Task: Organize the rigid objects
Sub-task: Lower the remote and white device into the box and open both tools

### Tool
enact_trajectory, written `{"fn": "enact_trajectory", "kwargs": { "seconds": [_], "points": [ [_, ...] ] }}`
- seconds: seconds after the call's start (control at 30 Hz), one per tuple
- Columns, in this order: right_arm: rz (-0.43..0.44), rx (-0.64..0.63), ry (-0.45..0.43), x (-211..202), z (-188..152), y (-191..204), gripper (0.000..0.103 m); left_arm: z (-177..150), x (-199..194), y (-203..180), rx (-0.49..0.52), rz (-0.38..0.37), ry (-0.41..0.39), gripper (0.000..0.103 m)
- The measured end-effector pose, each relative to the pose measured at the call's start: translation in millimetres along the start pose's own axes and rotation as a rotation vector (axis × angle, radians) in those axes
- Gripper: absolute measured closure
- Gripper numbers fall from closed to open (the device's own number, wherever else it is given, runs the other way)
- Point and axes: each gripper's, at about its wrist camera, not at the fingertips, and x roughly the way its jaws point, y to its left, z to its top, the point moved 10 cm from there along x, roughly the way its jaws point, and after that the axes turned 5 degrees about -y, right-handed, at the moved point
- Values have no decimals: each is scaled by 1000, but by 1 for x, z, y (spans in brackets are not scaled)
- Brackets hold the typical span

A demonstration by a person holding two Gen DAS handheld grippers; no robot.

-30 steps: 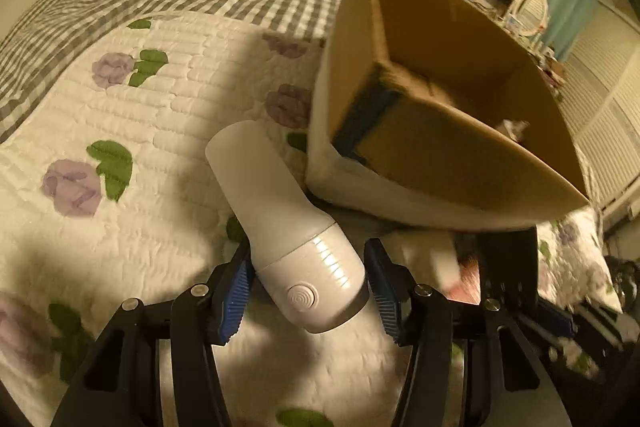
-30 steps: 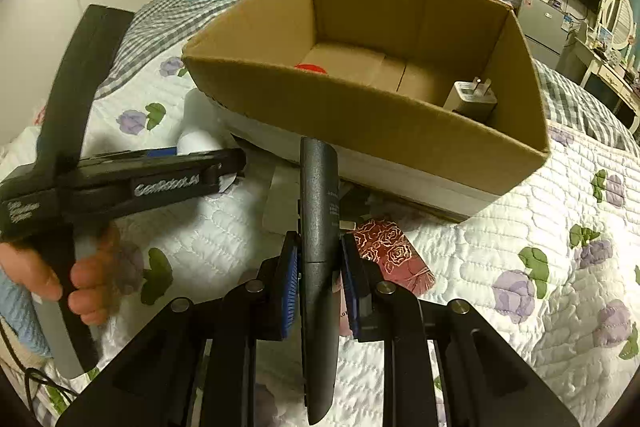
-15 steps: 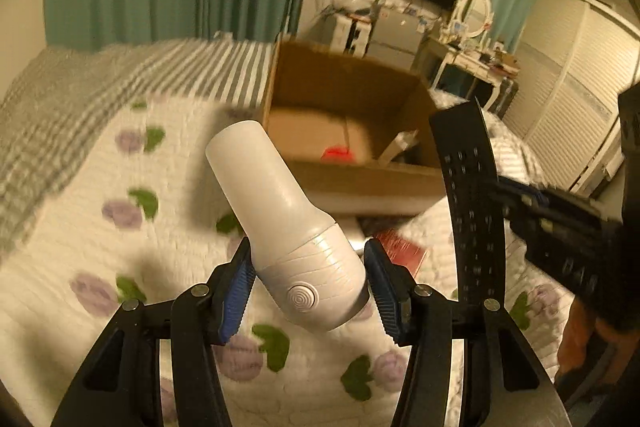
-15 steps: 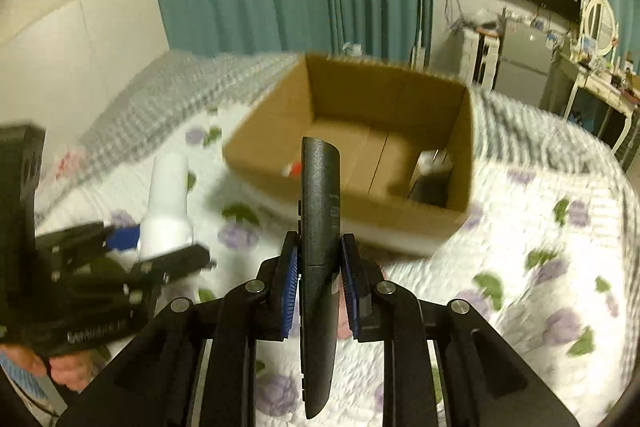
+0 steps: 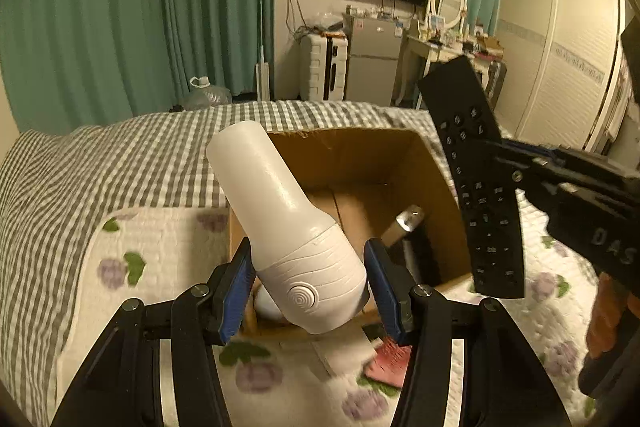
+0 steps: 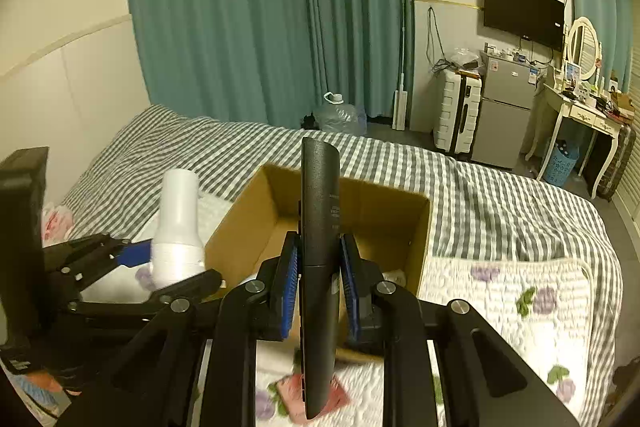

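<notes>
Two loads hang above the cardboard box (image 5: 436,163) on the bed (image 6: 500,195): left gripper (image 5: 308,291) jaws clamp the white bottle (image 5: 288,227), right gripper (image 6: 318,279) jaws pinch the black remote (image 6: 320,247), at 3 o'clock of the bottle. Released together, they may collide or hit the charger (image 5: 404,225) inside. A second ago both sat lower, beside the box.

one box (image 5: 436,167) — one remote (image 5: 480,183)
</notes>
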Motion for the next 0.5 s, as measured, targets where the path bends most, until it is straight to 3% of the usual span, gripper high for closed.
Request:
{"fn": "enact_trajectory", "kwargs": {
  "seconds": [0.2,0.5],
  "points": [
    [-4,13,32,48,-5,-12,84,-5,48,7,29,-21,46,48],
    [-6,18,109,90,-35,-20,84,-12,63,10,33,-23,65,45]
  ]
}}
